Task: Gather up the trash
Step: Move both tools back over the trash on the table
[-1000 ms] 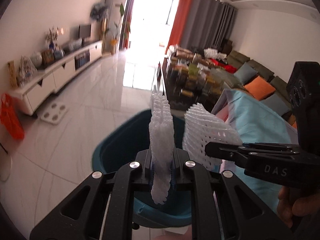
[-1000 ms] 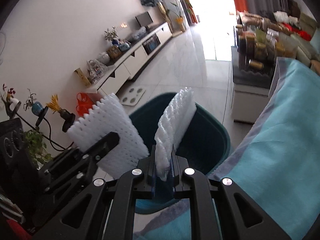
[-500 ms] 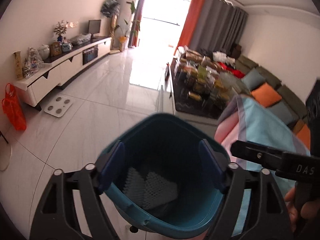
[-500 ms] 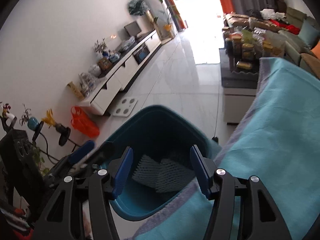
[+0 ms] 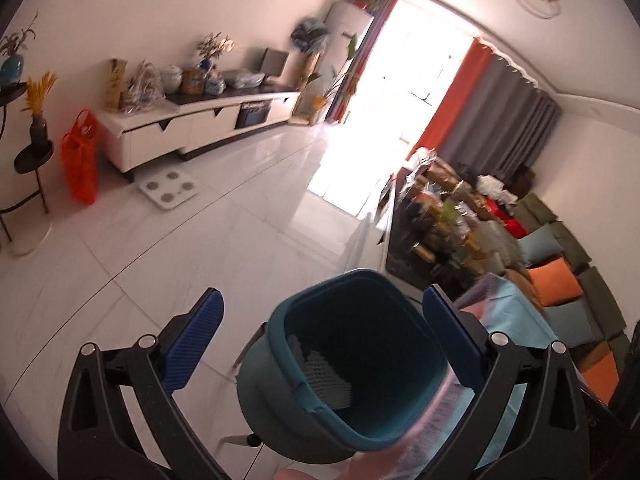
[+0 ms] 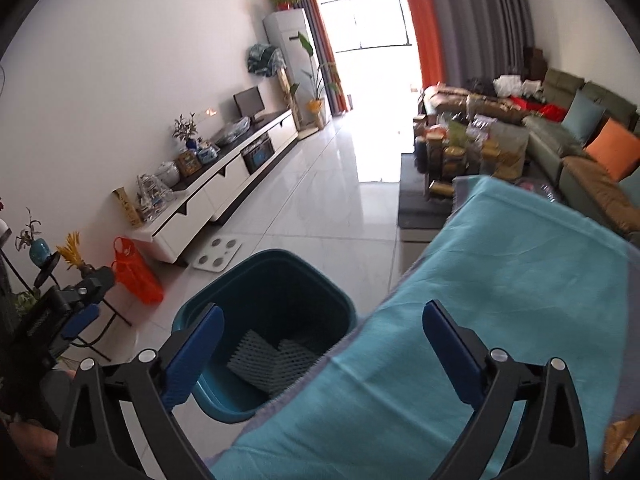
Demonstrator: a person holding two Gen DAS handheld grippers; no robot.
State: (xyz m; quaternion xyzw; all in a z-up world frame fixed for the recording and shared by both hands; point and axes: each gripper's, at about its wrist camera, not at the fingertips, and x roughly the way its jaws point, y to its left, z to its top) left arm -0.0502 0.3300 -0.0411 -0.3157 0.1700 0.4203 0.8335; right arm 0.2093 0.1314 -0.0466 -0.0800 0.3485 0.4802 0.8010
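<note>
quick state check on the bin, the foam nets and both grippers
teal bin: upright on the floor, no lid, beside the blue cloth
foam nets: two, lying inside the bin
left gripper: jaws opening, nothing between them
right gripper: jaws opening, nothing between them

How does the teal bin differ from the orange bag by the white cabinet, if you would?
The teal bin is rigid, open-topped and holds white foam netting; the orange bag is soft, mesh-like and has handles. The bin stands beside the blue-covered table, the bag farther off. Both sit on the floor.
</note>
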